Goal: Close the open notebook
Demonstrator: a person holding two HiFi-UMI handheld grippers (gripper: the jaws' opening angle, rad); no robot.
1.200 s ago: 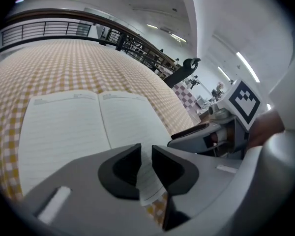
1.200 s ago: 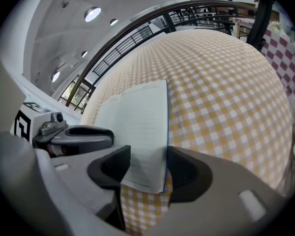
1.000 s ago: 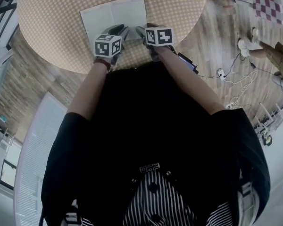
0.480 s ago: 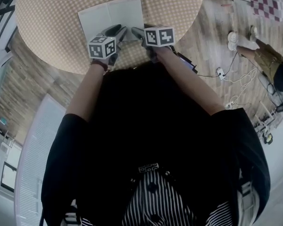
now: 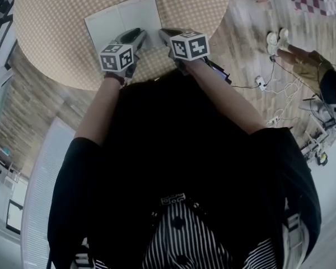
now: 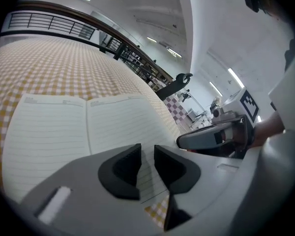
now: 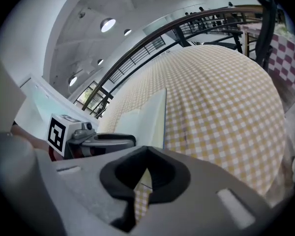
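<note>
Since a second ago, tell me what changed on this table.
The right gripper closed on the right edge of the notebook and lifted it slightly. On the left gripper the jaws have just been closing but stay apart, gripping nothing. The notebook remains open on the table.

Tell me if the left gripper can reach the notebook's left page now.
Probably yes: the left gripper, jaws just narrowed but apart and gripping nothing, hangs over the near edge of the notebook, and the left page beside it lies bare.
</note>
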